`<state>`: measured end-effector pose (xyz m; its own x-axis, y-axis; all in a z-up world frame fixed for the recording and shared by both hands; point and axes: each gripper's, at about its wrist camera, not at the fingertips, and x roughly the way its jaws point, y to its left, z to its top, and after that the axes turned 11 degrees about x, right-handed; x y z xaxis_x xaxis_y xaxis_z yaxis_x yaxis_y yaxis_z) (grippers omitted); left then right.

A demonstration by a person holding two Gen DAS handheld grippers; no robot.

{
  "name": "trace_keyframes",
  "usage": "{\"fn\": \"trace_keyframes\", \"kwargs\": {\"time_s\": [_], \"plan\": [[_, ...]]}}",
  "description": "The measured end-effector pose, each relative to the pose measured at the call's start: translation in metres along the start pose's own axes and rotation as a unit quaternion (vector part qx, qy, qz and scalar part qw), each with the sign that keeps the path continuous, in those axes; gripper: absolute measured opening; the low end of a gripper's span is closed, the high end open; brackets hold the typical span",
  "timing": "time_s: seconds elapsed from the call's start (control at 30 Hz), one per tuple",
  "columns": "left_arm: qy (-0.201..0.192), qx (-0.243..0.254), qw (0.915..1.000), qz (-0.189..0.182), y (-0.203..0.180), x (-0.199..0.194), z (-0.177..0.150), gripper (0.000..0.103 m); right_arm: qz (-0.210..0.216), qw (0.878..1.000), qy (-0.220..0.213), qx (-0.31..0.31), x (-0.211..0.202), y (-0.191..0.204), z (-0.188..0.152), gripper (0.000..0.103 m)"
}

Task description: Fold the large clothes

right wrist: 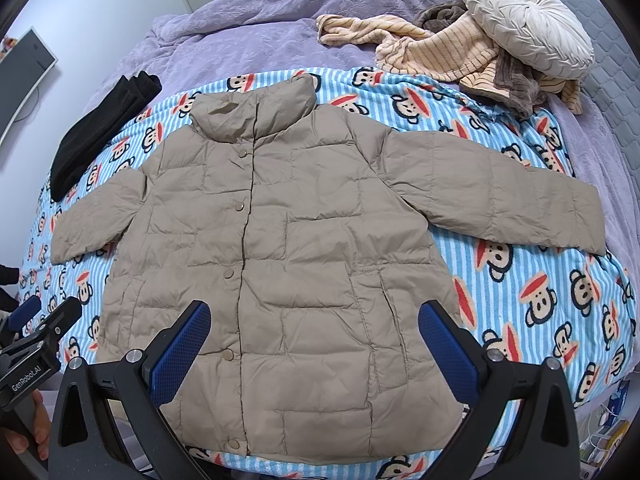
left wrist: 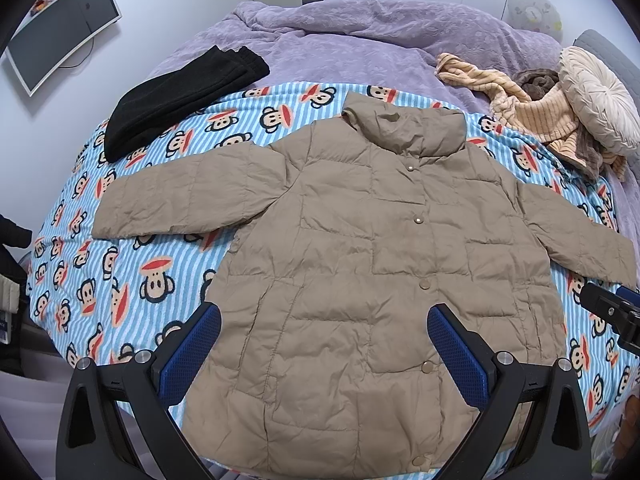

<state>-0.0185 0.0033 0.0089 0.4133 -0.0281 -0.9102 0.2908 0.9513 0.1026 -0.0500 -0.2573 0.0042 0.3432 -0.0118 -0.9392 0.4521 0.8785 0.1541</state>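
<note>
A tan quilted puffer jacket (left wrist: 360, 264) (right wrist: 288, 248) lies flat and buttoned on a blue striped monkey-print blanket (left wrist: 120, 272) (right wrist: 540, 280), both sleeves spread out sideways and the collar at the far end. My left gripper (left wrist: 324, 316) hovers open above the jacket's lower hem, its blue pads (left wrist: 192, 352) wide apart with nothing between them. My right gripper (right wrist: 314, 312) is open too, above the lower right half of the jacket. Each gripper shows at the edge of the other's view: the right one (left wrist: 616, 312) and the left one (right wrist: 36, 332).
A folded black garment (left wrist: 176, 96) (right wrist: 96, 132) lies at the blanket's far left. A heap of orange striped and brown clothes (left wrist: 536, 112) (right wrist: 448, 56) with a round cream cushion (left wrist: 600, 100) (right wrist: 528, 20) sits at the far right. Purple bedding (left wrist: 360, 40) covers the far bed. A monitor (left wrist: 60, 28) stands left.
</note>
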Motion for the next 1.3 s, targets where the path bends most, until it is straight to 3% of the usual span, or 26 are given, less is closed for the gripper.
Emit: {"fn": "trace_keyframes", "kwargs": {"time_s": [0.9,1.3], "plan": [[0.001,0.000,1.0000,0.001,-0.003,0.000,0.001,0.103,0.001,1.000,0.002,0.000,0.002,0.002,0.001,0.103],[0.008,0.001,0.9999,-0.013,0.013,0.009,-0.005,0.103,0.000,1.000,0.003,0.001,0.005,0.007,0.002,0.103]]}}
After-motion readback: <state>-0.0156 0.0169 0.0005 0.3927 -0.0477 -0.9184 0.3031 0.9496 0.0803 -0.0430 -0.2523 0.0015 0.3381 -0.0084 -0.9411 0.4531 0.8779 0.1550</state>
